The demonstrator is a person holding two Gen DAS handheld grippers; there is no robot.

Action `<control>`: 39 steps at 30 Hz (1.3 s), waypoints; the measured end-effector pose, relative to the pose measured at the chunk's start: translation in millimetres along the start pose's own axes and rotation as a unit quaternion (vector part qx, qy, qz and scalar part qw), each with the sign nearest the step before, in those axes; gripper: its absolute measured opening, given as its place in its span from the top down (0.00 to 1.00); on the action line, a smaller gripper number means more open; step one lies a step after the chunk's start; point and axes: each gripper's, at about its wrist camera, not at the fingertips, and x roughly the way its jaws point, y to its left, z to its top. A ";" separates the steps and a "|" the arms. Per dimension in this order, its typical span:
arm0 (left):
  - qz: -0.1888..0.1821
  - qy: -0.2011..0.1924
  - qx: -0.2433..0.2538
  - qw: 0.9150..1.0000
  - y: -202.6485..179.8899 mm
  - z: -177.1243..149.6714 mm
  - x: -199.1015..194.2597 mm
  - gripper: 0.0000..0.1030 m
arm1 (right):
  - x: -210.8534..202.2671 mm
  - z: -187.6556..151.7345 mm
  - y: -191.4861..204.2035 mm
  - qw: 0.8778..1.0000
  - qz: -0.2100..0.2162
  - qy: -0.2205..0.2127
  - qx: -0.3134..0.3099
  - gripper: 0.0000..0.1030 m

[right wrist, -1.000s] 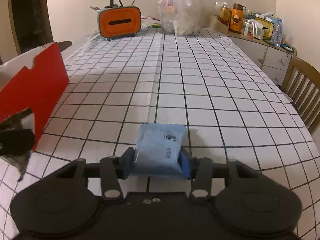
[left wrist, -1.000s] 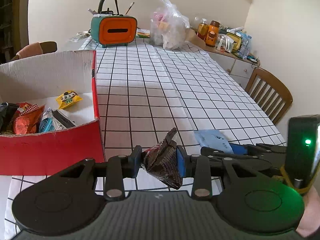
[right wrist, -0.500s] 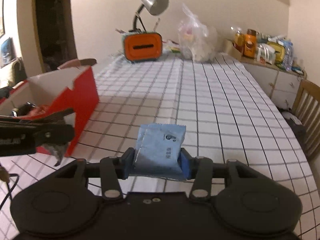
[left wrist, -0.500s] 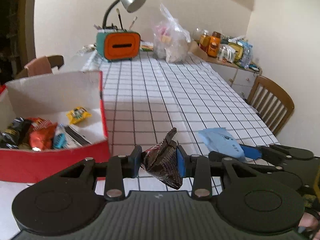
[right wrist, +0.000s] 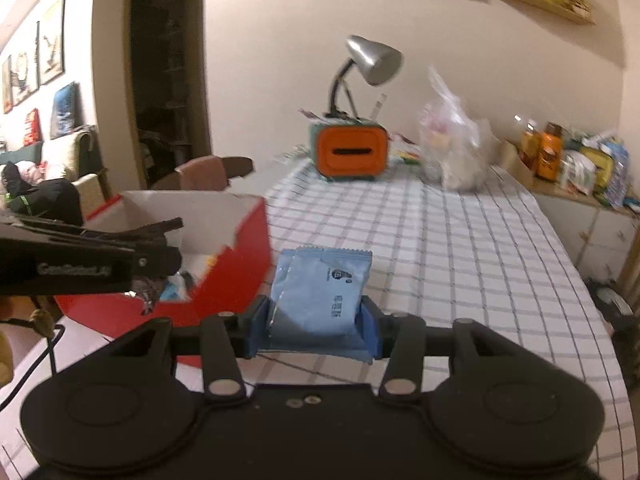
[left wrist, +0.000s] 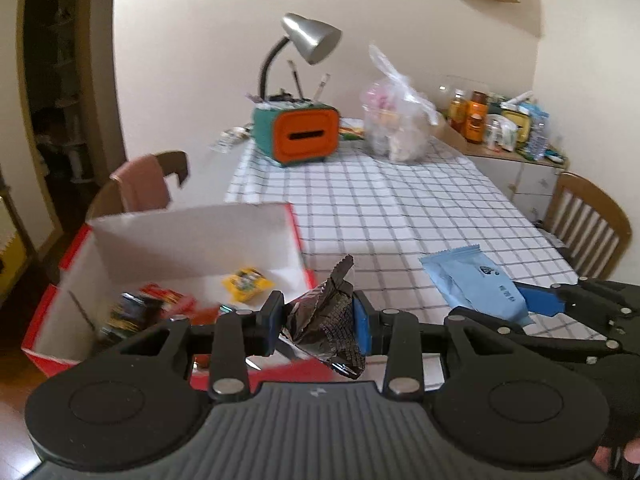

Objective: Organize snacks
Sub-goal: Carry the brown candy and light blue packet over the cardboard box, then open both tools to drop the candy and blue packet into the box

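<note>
My left gripper is shut on a crumpled dark snack wrapper, lifted above the near right corner of the red cardboard box. Several snack packets lie on the box's white floor. My right gripper is shut on a light blue snack packet, held in the air over the checked tablecloth, just right of the red box. The blue packet also shows at the right of the left wrist view, and the left gripper's fingers reach in from the left in the right wrist view.
At the far end of the table stand an orange and teal box with a desk lamp and a clear plastic bag. A wooden chair is at the right, another chair behind the box. A cluttered sideboard lines the right wall.
Both grippers have risen with their packets and tilted up, so more of the room shows. The left one now looks down into the red box from higher up.
</note>
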 end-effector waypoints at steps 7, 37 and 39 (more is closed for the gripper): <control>0.048 0.003 0.001 0.999 39.0 12.8 6.9 0.66 | 26.7 27.4 37.0 0.999 0.036 -0.006 -0.018 0.56; 0.123 0.078 0.011 0.989 121.8 -13.6 82.5 0.64 | 132.9 21.4 122.9 0.991 0.068 0.079 -0.090 0.54; 0.124 0.078 0.010 0.989 121.2 -13.1 81.2 0.64 | 131.5 21.1 120.2 0.991 0.069 0.079 -0.086 0.53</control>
